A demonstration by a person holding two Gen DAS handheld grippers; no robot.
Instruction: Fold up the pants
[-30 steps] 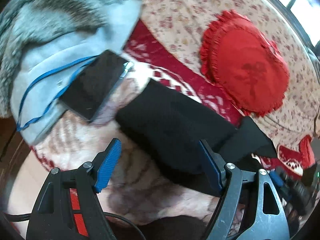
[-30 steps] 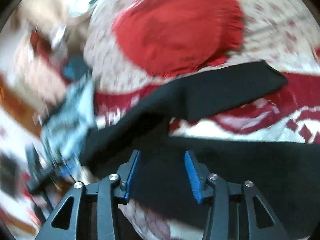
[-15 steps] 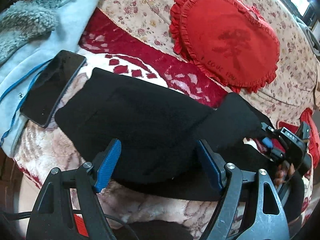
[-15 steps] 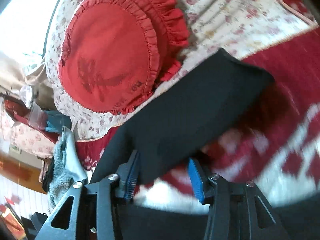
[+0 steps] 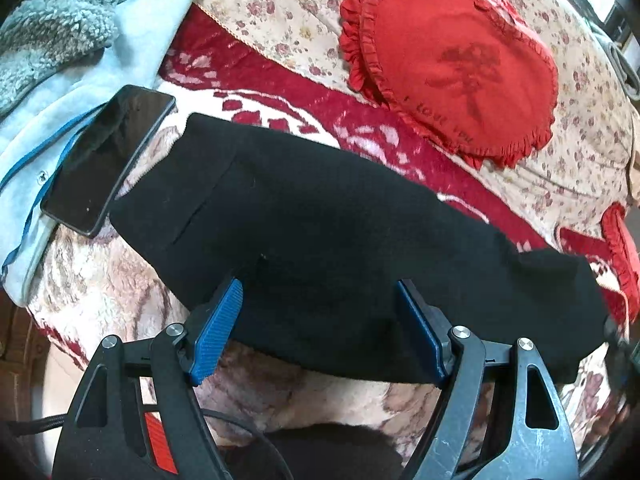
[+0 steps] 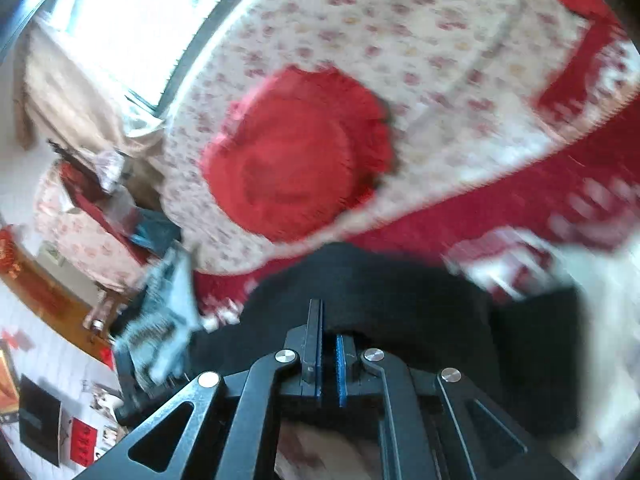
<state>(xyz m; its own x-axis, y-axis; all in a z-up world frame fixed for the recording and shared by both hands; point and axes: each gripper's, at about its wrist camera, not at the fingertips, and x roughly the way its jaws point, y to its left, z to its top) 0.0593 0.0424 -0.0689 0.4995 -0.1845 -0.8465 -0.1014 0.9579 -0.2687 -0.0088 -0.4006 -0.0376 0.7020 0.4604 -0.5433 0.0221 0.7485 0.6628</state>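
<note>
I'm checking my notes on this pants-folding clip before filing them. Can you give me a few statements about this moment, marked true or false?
1. The left claw is open over the black pants. True.
2. The right claw is spread wide. False: its pads are nearly together, though whether they pinch cloth cannot be told.
3. A dark phone lies beside the pants' left end. True.
4. The red heart pillow rests on top of the pants. False: it lies beyond them, on the floral cover.
5. The phone lies partly on a light blue garment. True.
</note>
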